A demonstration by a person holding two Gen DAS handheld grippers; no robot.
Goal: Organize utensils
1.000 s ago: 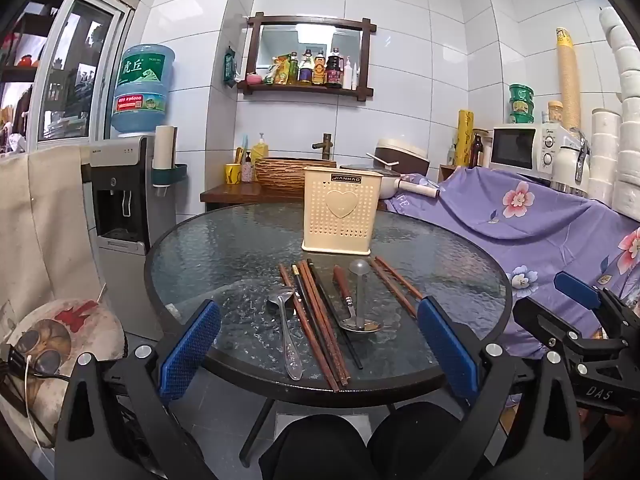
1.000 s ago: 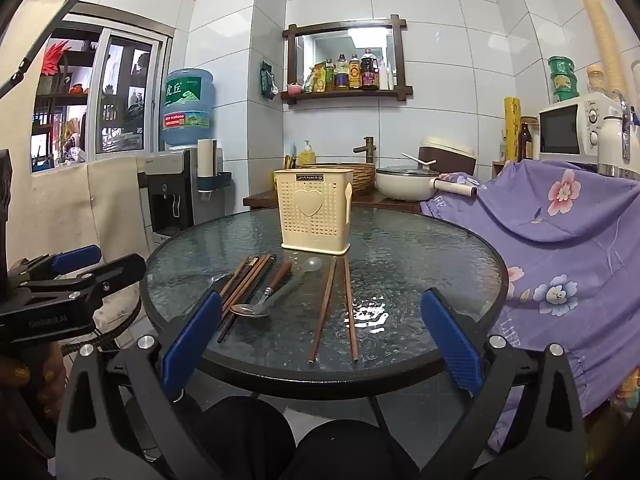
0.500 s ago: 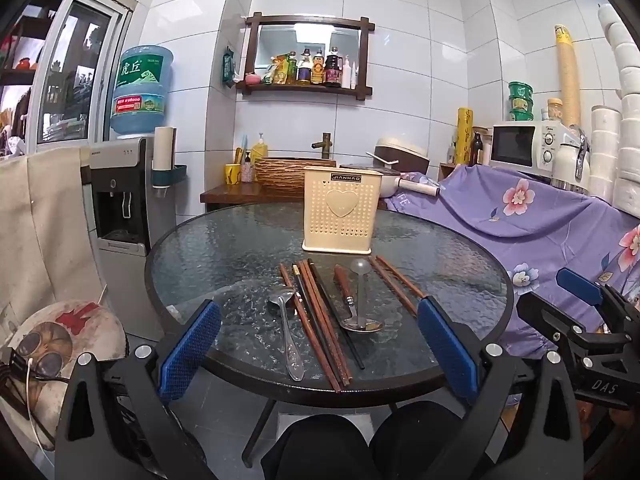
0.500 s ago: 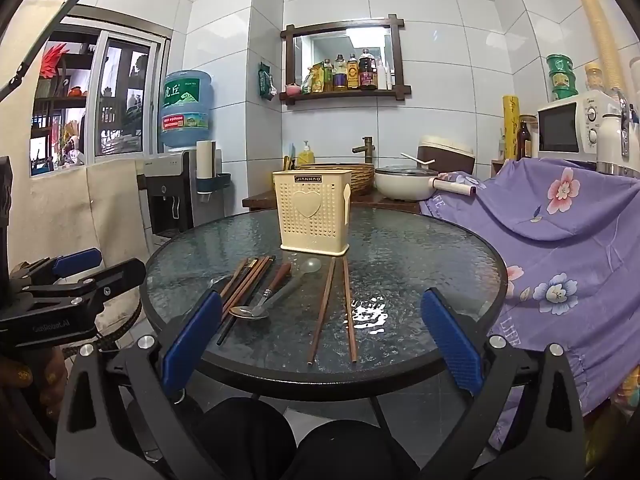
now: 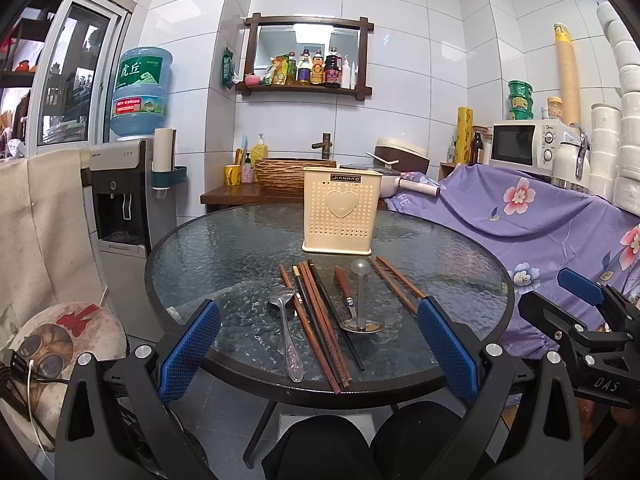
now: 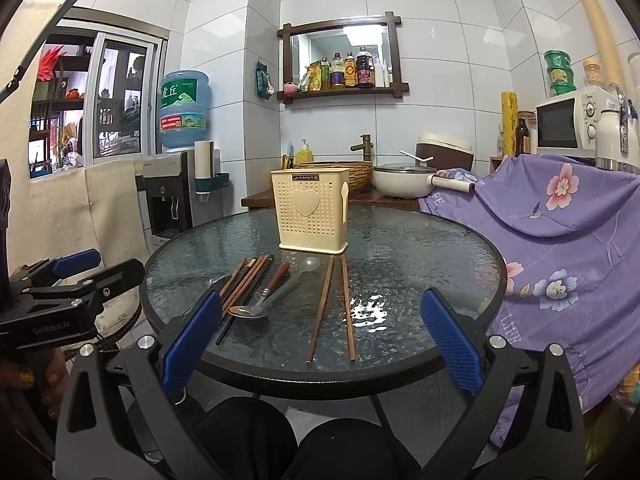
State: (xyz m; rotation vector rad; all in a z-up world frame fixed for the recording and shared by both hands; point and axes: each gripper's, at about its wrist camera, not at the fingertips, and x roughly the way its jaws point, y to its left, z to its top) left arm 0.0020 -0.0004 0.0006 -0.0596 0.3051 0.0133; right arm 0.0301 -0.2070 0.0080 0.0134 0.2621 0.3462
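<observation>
A cream utensil holder (image 5: 341, 215) with a heart stands upright on the round glass table (image 5: 224, 252); it also shows in the right wrist view (image 6: 311, 214). In front of it lie a bundle of chopsticks (image 5: 320, 326), a silver spoon (image 5: 287, 326), a wooden-handled spoon (image 5: 352, 304), a ladle (image 5: 360, 280) and two separate chopsticks (image 6: 332, 308). My left gripper (image 5: 318, 350) is open and empty, above the table's near edge. My right gripper (image 6: 320, 344) is open and empty, to the right of the left one.
A water dispenser (image 5: 128, 196) stands left of the table. A purple floral cloth (image 5: 540, 216) covers furniture on the right, with a microwave (image 5: 528, 148) above it. A wooden counter with a basket sink (image 5: 292, 172) is behind the table. A round stool (image 5: 68, 340) sits low left.
Both grippers have shifted very slightly; the utensils and holder lie as before.
</observation>
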